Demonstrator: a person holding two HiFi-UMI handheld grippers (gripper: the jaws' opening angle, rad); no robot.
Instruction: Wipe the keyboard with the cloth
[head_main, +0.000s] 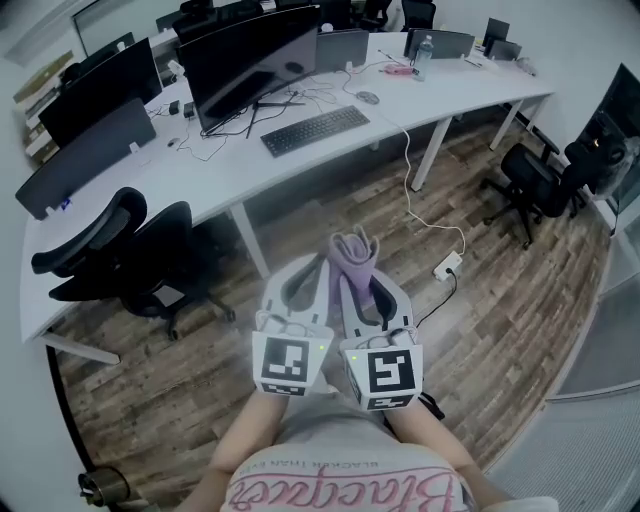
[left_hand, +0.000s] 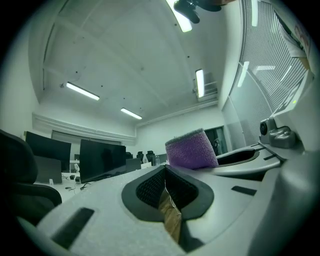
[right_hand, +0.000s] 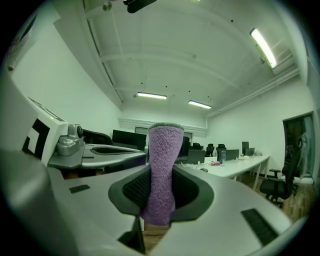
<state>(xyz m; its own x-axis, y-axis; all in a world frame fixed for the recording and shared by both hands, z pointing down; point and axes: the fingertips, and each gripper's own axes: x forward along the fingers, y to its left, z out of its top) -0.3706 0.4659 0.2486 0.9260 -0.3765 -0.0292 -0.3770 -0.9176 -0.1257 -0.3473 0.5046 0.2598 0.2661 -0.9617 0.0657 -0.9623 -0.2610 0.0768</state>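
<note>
On the white desk (head_main: 440, 112), well apart from both grippers, the keyboard (head_main: 315, 130) is seen. The purple cloth (head_main: 356, 258) is clamped upright in the right gripper (right_hand: 161, 197). The left gripper (left_hand: 167, 195) is pressed together, empty. The cloth is best carried over and drawn flat along the keys.

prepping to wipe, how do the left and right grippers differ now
The left gripper holds nothing; the right gripper holds the purple cloth. The left gripper's jaws meet; the right gripper's are parted by the cloth. Both hang side by side over the floor.
</note>
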